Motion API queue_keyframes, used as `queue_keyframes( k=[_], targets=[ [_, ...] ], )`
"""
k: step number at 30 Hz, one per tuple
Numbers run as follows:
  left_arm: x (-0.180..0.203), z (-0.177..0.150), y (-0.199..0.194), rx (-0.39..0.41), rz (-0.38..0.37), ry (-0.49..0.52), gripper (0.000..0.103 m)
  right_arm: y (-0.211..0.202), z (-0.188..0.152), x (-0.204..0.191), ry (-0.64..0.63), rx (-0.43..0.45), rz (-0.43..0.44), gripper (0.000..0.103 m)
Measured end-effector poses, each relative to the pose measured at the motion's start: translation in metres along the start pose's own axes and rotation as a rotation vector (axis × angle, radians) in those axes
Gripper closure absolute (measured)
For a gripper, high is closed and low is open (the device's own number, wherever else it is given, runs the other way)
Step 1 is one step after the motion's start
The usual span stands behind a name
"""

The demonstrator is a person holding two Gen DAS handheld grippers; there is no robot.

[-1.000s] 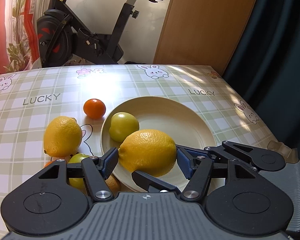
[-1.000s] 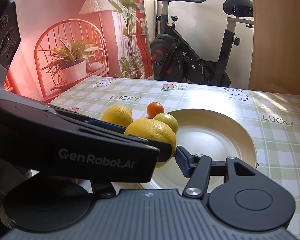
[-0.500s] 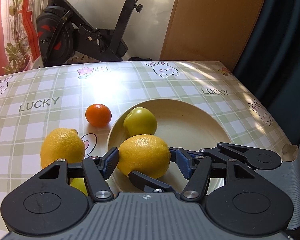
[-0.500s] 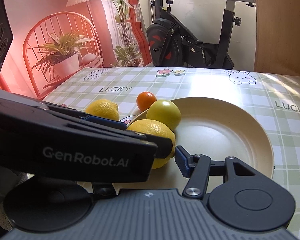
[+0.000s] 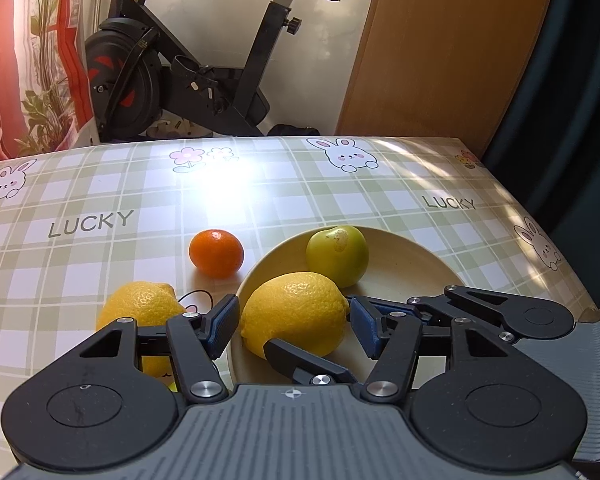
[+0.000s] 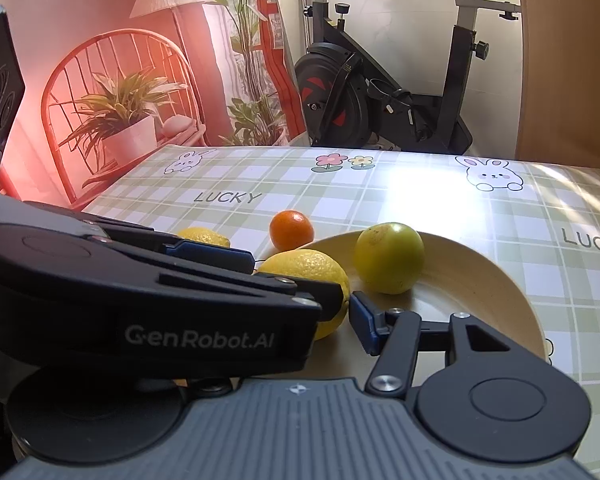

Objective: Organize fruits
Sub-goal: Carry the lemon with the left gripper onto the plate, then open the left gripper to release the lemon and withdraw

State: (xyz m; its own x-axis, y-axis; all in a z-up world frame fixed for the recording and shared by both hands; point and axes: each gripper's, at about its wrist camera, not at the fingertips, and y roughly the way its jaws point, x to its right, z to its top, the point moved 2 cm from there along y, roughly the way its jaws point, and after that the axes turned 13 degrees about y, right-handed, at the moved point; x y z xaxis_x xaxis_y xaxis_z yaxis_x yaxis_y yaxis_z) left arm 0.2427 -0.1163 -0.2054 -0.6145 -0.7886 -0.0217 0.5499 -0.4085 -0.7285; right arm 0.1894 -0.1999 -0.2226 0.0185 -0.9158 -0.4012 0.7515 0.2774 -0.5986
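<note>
On the near-left rim of the cream plate (image 5: pixel 416 258): one large lemon (image 5: pixel 294 314), resting in the dish, not lifted. The left gripper (image 5: pixel 292 318) brackets it, jaws spread, with a sliver of gap showing at each blue pad; nothing is pinched.

Further in the plate: one green fruit (image 5: pixel 337 255), just beside the lemon, possibly touching it.

On the checked tablecloth (image 5: pixel 100 200), outside the plate: one small orange fruit (image 5: pixel 216 253) near the rim, and a second lemon (image 5: pixel 140 308) to the left, partly hidden behind the left gripper's linkage. A scrap of another yellow-green fruit shows below it, too hidden to name.

Right gripper (image 6: pixel 342 312): held low beside the left one, over the near part of the plate. Only its right finger shows clearly, the left gripper's body covering the other, so whether it is spread or closed cannot be told.

Risks, as judged:
- The lemon sits close to the rim; a sideways brush from either pad on withdrawal could roll it out onto the cloth.
- It could nudge the green fruit, which is round and free to roll.
- The two grippers are crowded together and could knock or tip the plate.
- The fruits on the cloth are round and near the left linkage; a careless sweep could send them off.
</note>
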Motion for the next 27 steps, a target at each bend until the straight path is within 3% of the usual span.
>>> queue_keyframes(
  k=[10,27],
  targets=[
    [-0.004,-0.001,-0.016,0.02,0.024,-0.016,0.037,-0.006,0.002,-0.008,-0.004,-0.004,-0.047,0.042],
    [-0.015,-0.007,-0.078,0.104,0.067,-0.027,0.036,-0.051,-0.003,-0.009,-0.005,0.034,-0.079,0.04]
  ],
)
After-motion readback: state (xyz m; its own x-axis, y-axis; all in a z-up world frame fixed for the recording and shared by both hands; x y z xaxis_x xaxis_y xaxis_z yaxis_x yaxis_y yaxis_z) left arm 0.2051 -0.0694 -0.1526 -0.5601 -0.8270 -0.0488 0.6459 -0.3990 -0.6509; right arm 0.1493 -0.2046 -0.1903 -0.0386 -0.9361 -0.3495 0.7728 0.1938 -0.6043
